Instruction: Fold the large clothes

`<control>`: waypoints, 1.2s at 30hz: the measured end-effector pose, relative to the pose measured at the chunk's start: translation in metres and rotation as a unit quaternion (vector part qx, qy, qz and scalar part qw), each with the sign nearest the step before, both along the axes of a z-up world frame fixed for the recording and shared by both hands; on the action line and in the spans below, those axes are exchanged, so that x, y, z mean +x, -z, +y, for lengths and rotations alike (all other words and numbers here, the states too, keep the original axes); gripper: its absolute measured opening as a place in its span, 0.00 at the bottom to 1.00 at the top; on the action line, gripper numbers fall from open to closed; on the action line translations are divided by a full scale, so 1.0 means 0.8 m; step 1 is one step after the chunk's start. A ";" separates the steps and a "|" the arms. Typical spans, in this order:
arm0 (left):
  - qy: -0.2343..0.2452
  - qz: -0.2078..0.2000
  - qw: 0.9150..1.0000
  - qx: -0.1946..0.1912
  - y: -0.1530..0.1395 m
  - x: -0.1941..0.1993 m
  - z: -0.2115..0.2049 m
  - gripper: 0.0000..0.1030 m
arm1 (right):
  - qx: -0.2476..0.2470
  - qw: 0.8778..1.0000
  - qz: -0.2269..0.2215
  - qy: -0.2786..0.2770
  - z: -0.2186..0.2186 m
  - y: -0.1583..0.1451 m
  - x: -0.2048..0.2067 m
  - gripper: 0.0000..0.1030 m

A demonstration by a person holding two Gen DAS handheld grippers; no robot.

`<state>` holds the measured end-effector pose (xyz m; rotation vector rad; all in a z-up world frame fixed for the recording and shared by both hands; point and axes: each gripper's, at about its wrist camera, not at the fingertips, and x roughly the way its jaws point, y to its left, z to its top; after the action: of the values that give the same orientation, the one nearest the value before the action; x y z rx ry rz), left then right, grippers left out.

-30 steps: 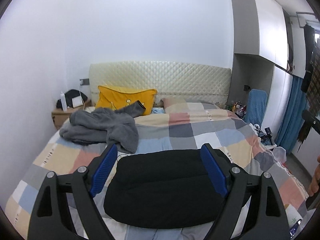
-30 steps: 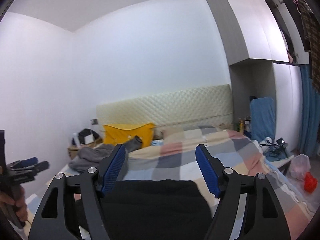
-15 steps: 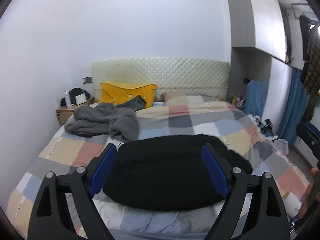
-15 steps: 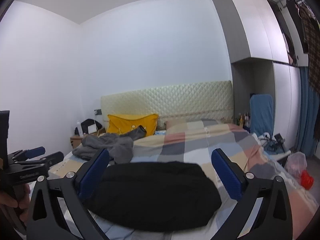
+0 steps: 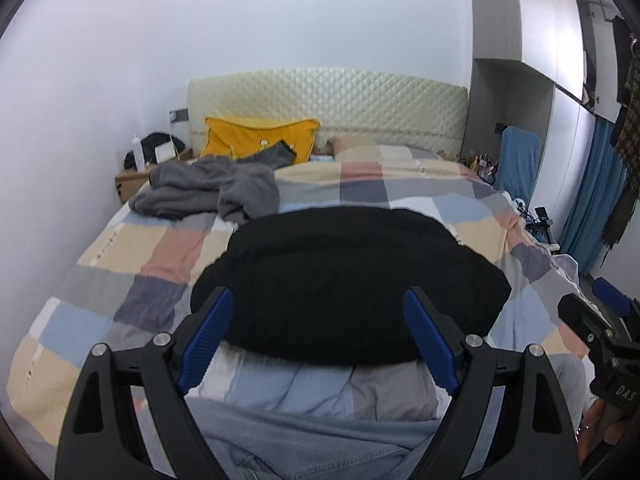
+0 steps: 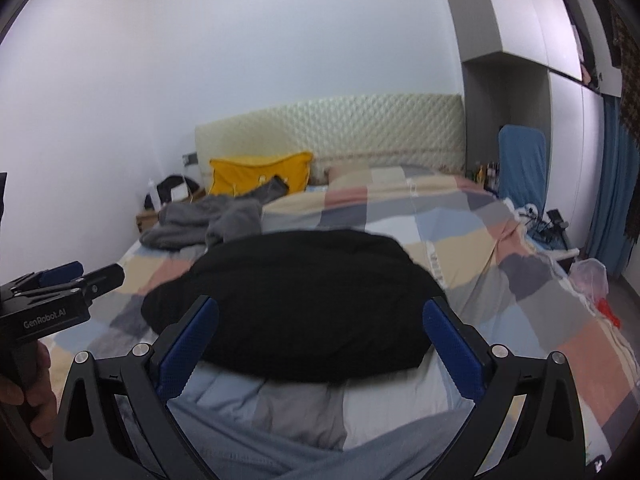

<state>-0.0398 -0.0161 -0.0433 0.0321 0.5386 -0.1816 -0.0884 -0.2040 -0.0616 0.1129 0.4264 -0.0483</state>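
Observation:
A black garment (image 5: 348, 280) lies folded into a compact block on the checked bedspread (image 5: 132, 248), near the foot of the bed; it also shows in the right wrist view (image 6: 296, 300). A crumpled grey garment (image 5: 208, 190) lies farther up the bed at the left, also in the right wrist view (image 6: 208, 220). My left gripper (image 5: 318, 336) is open and empty, held back from the black garment's near edge. My right gripper (image 6: 320, 344) is open and empty, also short of that edge. Each gripper shows at the side of the other's view.
A yellow pillow (image 5: 260, 140) leans on the quilted headboard (image 5: 328, 100). A bedside table (image 5: 132, 184) with a bottle and bag stands at the left. A blue chair (image 5: 518, 160), wardrobe, curtain and floor clutter are at the right.
Both grippers have pulled back toward the foot of the bed and away from the black garment, which stays put. The jaws of both remain open.

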 end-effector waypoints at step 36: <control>-0.031 0.031 0.999 -0.015 0.028 0.000 0.020 0.88 | -0.013 1.000 0.023 0.008 0.018 0.014 0.013 1.00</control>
<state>-0.0400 -0.0001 -0.0656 -0.0188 0.5987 -0.1311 -0.0782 -0.1892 -0.0726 0.0905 0.4706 -0.0712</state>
